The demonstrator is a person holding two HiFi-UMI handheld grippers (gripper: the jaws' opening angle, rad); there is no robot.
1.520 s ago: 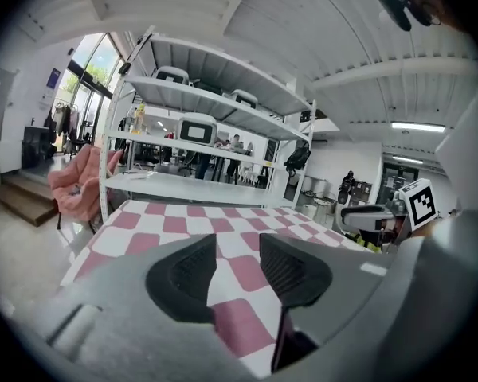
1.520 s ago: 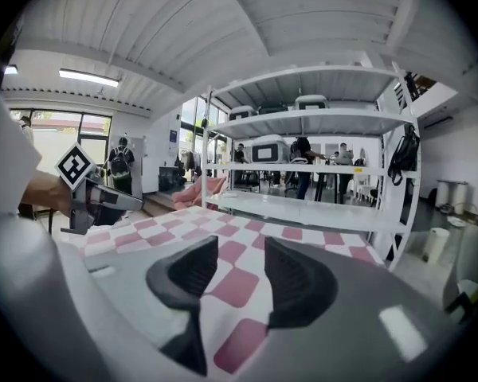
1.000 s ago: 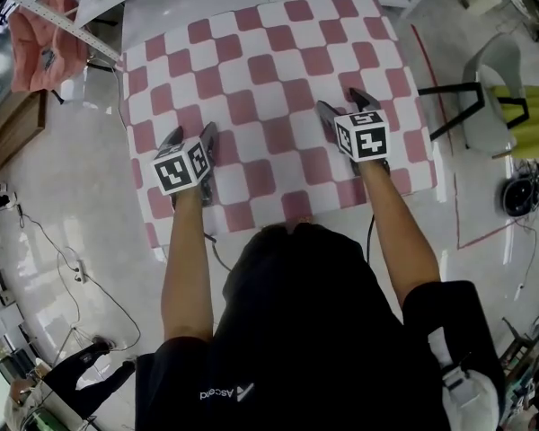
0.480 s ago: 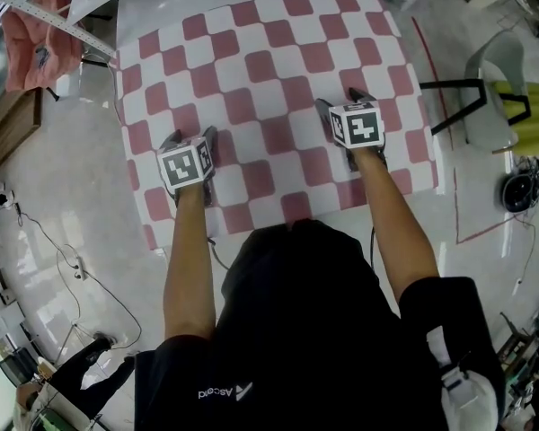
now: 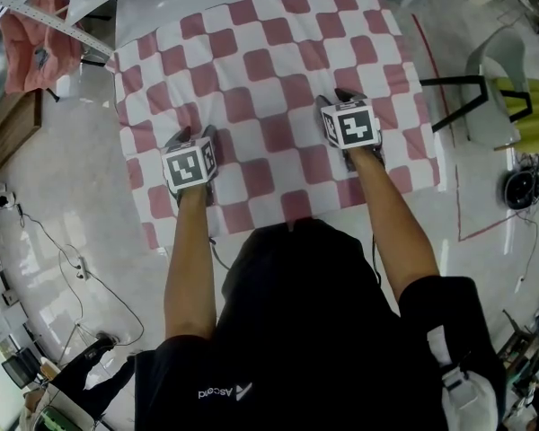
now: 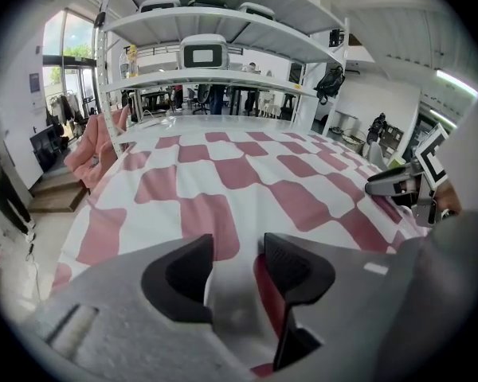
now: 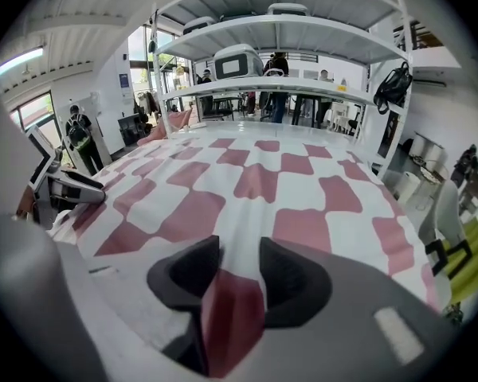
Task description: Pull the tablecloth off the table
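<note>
A pink-and-white checked tablecloth (image 5: 269, 52) covers the whole table. Both grippers rest on its near part, about a third of the way in from the front edge. My left gripper (image 5: 191, 138) sits left of centre and its jaws are closing, with a raised ridge of cloth (image 6: 223, 157) between them (image 6: 237, 255). My right gripper (image 5: 336, 102) sits right of centre and its jaws are closing as well, with a pink fold of cloth (image 7: 263, 173) bunched up between them (image 7: 239, 267). A gap still shows between the pads on each.
A pink garment (image 5: 36, 34) hangs at the far left beside the table. A grey chair (image 5: 494, 97) and a yellow-green thing (image 5: 537, 119) stand at the right, near a round black device (image 5: 521, 189). Cables (image 5: 81, 272) trail over the floor at the left. White shelving (image 7: 279, 46) rises beyond the table.
Both grippers have moved a little farther onto the cloth and their jaws have narrowed. The cloth now wrinkles up between the jaws, and its left edge looks more rumpled.
</note>
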